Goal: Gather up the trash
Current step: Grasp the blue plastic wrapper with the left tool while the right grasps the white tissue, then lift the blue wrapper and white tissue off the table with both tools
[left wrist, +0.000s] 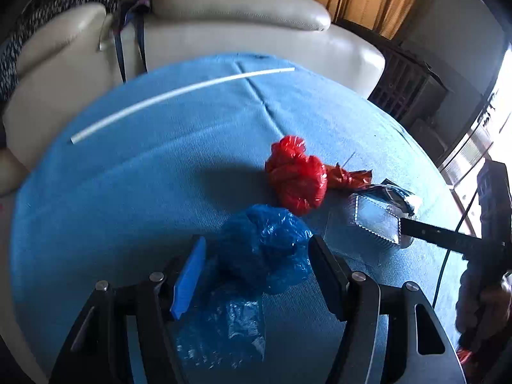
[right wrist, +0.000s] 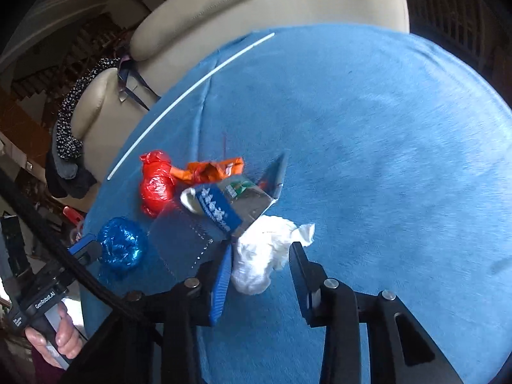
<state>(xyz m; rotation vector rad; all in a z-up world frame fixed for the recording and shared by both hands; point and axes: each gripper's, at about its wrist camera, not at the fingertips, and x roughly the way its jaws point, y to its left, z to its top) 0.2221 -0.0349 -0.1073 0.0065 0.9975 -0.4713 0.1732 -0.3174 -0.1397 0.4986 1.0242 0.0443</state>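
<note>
The left gripper point(left wrist: 256, 265) hangs over the near edge of the blue-covered table point(left wrist: 128, 192), its jaws spread to either side of a crumpled blue bag point(left wrist: 265, 249). The bag sits right between the pads; I cannot see either pad pressing into it, so I would call it straddled, not yet pinched. It looks like thin film plastic: very light, soft and slippery. I would bite into the thick of the bunch, since a loose flap would likely slide out.

The right gripper point(right wrist: 260, 275) stands the same way around a wad of white tissue point(right wrist: 265, 256), jaws apart; the blue left pad lies against the tissue's side or just short of it, and the right pad stands clear. The tissue should weigh next to nothing and crush under any squeeze, so a hold across its fat middle seems safest.

Just beyond the blue bag lies a knotted red bag point(left wrist: 296, 176), and touching that an orange wrapper point(right wrist: 211, 169). Between the two grippers is a foil-lined carton point(right wrist: 224, 211), torn open, stiffer than the rest, with edges that could be gripped. All of it is heaped towards the near side of the table. A white rod point(left wrist: 179, 96) lies well apart along the far edge, in front of a cream sofa point(left wrist: 240, 32).
</note>
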